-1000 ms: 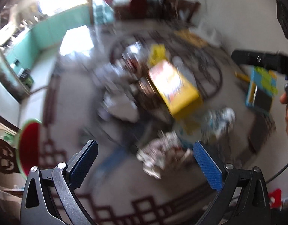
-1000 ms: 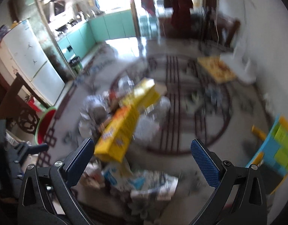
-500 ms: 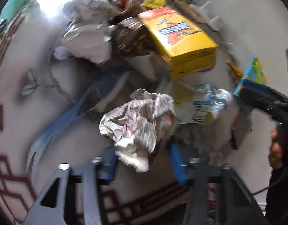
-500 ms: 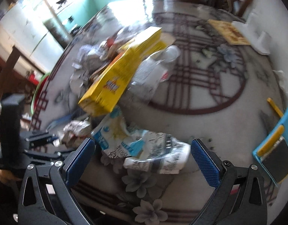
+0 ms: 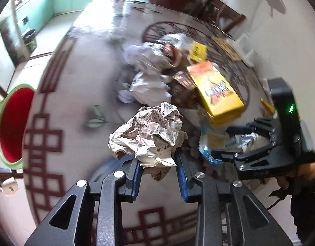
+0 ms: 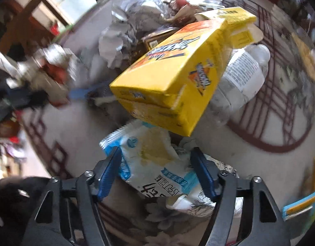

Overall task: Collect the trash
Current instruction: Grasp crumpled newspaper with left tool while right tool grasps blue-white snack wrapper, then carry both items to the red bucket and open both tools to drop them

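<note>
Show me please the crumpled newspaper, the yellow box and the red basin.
crumpled newspaper (image 5: 149, 131): left wrist view, middle of the wad.
yellow box (image 6: 178, 75): right wrist view, its printed broad face.
red basin (image 5: 14, 127): left wrist view, red inner wall.

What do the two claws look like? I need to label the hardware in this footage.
Left claw: black frame with triangular cut-outs, silver pivot screws, blue ribbed pads. Right claw matches; from the left wrist camera, its black handle block shows a green light, a thin black cable below, and a dark sleeve on the holding hand.
</note>
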Available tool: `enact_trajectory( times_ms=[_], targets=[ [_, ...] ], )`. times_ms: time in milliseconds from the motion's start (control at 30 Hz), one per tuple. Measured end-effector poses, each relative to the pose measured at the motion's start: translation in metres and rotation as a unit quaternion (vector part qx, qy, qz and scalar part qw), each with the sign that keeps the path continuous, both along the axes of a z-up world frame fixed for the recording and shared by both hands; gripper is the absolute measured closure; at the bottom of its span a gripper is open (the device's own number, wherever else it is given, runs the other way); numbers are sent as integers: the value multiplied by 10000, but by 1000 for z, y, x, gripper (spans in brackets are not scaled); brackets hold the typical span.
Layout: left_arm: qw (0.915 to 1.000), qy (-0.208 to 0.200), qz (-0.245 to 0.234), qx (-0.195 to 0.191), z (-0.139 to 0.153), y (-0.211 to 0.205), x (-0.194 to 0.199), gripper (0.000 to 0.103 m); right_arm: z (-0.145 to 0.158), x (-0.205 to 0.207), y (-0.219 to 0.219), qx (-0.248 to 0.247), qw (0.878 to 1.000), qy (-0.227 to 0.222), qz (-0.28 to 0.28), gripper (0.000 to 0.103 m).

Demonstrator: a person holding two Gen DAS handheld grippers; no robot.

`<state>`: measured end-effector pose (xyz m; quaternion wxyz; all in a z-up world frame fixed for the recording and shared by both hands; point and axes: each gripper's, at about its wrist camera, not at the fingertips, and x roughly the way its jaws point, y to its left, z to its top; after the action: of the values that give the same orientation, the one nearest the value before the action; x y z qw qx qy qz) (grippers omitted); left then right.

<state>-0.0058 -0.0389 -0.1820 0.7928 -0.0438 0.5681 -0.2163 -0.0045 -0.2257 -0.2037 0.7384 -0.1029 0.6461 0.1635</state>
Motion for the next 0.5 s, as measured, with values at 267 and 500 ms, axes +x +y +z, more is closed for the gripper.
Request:
enact_trajectory(
  times_ms=[267,500],
  targets=[
    [9998,-57,195,-10,8,28,15,75,6,-7,7,256,9996,72,79,88],
    [9998,-126,171,-59,15,43,27,75,41,-36,13,206,9965,-564,584,1]
  ],
)
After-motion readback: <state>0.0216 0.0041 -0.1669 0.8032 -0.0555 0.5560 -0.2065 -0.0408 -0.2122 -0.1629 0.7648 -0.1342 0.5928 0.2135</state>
